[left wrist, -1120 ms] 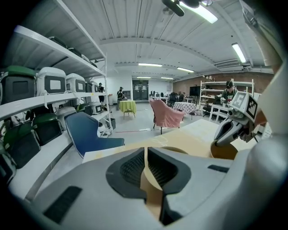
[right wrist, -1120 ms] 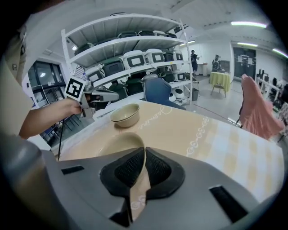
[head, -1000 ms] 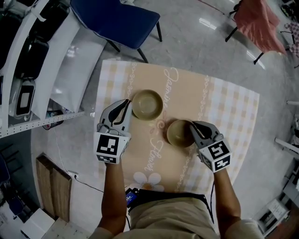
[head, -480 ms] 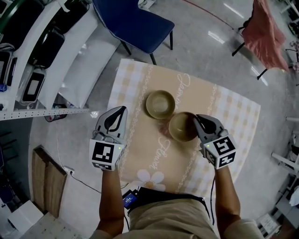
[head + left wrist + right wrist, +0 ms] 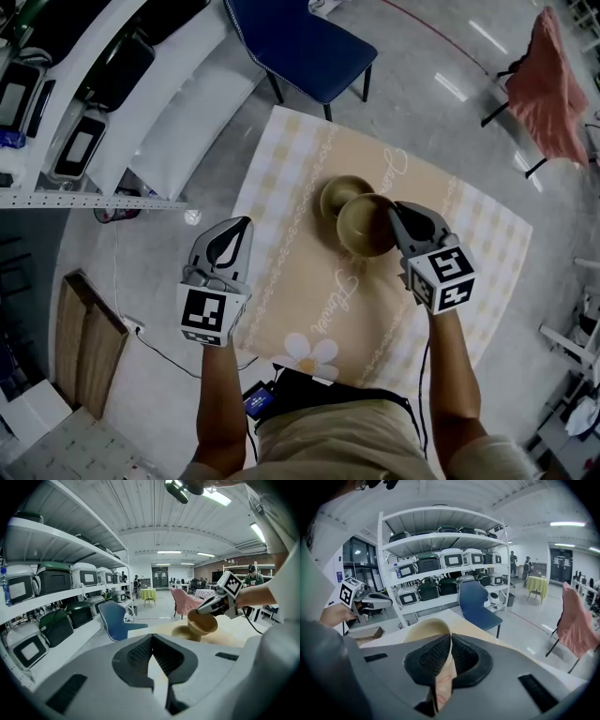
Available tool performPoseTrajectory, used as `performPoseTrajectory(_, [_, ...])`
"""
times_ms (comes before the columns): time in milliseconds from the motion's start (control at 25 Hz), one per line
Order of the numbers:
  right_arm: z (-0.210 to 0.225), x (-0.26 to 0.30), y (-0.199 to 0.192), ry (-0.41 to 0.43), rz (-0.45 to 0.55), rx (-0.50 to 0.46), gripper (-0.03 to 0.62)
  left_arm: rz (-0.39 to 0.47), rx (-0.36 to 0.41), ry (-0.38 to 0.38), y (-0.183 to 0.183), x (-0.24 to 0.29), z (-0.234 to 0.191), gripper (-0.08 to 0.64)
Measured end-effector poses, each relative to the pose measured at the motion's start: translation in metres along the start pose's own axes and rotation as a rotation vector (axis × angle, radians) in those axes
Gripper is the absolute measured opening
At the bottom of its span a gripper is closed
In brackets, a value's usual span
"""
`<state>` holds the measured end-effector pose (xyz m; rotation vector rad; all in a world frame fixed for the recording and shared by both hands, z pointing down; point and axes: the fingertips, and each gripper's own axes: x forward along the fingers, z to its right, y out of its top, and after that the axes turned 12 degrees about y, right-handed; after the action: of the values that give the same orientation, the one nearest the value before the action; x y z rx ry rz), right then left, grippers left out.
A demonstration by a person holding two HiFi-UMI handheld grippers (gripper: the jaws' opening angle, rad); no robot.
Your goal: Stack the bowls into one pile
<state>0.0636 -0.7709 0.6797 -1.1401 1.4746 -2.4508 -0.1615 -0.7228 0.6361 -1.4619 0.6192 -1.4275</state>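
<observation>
Lifted since a second ago, the held bowl [image 5: 364, 225] now overlaps the second bowl [image 5: 336, 190], which sits on the table [image 5: 300, 291] just beyond it, to the left. The right gripper [image 5: 397, 217] is clamped on the held bowl's rim and is far nearer. The left gripper [image 5: 236, 230], jaws together and empty, hangs by the table's left edge.

Left claw [image 5: 242, 230] closed and empty, held out left, right claw [image 5: 396, 214] raised, clamping bowl [image 5: 364, 227] rim.
</observation>
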Motion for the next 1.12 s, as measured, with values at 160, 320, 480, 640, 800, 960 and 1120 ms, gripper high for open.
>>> performPoseTrajectory(160, [0.000, 0.023, 0.004, 0.008, -0.012, -0.016, 0.015, -0.010, -0.015, 0.020, -0.011, -0.008, -0.008, 0.008])
performPoseTrajectory(320, [0.004, 0.040, 0.001, 0.000, -0.037, -0.029, 0.015, -0.020, -0.027, 0.037, -0.021, -0.014, -0.016, 0.008])
performPoseTrajectory(480, [0.011, 0.054, -0.007, -0.002, -0.058, -0.026, 0.015, -0.031, -0.035, 0.056, -0.030, -0.020, -0.022, 0.008])
performPoseTrajectory(640, [0.014, 0.063, -0.012, -0.015, -0.074, -0.040, 0.015, -0.037, -0.040, 0.066, -0.036, -0.024, -0.023, 0.008])
performPoseTrajectory(800, [0.019, 0.069, -0.015, -0.054, -0.100, -0.086, 0.015, -0.035, -0.043, 0.067, -0.038, -0.027, -0.022, 0.008])
performPoseTrajectory(960, [0.022, 0.075, -0.019, -0.085, -0.120, -0.123, 0.021, -0.033, -0.041, 0.071, -0.038, -0.034, -0.023, 0.008])
performPoseTrajectory(1120, [0.024, 0.078, -0.024, -0.114, -0.137, -0.146, 0.025, -0.022, -0.038, 0.078, -0.033, -0.045, -0.027, 0.008])
